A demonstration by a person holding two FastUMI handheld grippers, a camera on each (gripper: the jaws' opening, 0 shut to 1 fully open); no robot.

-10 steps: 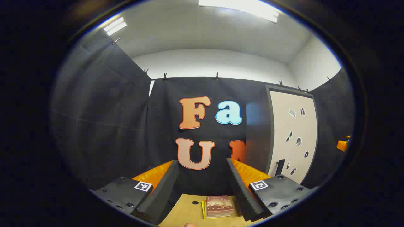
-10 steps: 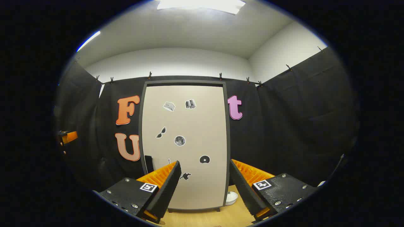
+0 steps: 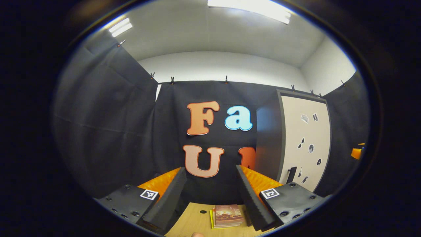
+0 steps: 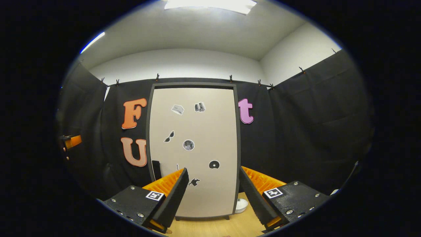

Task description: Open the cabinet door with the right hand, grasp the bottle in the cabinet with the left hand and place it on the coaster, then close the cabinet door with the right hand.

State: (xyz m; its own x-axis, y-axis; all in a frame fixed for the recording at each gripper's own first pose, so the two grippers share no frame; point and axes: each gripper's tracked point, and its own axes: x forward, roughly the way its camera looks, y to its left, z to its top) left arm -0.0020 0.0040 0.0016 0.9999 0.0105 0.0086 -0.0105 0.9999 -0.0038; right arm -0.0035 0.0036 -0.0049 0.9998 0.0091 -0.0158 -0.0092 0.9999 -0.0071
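cabinet door point(image 4: 194, 148) shut, ahead of right hand-held gripper point(image 4: 213, 191), fingers spread, empty

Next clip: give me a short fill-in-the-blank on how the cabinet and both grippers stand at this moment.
1. The cabinet door is ____.
2. Both the right gripper and the left gripper have their jaws ____.
3. On the table ahead of the left gripper lies a stack of ____.
4. The door's dark handle sits near its ____ edge in the right gripper view.

Missing words: closed; open; books; left

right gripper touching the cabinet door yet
Apart. The right gripper view shows the open right gripper short of the shut door, table visible between.
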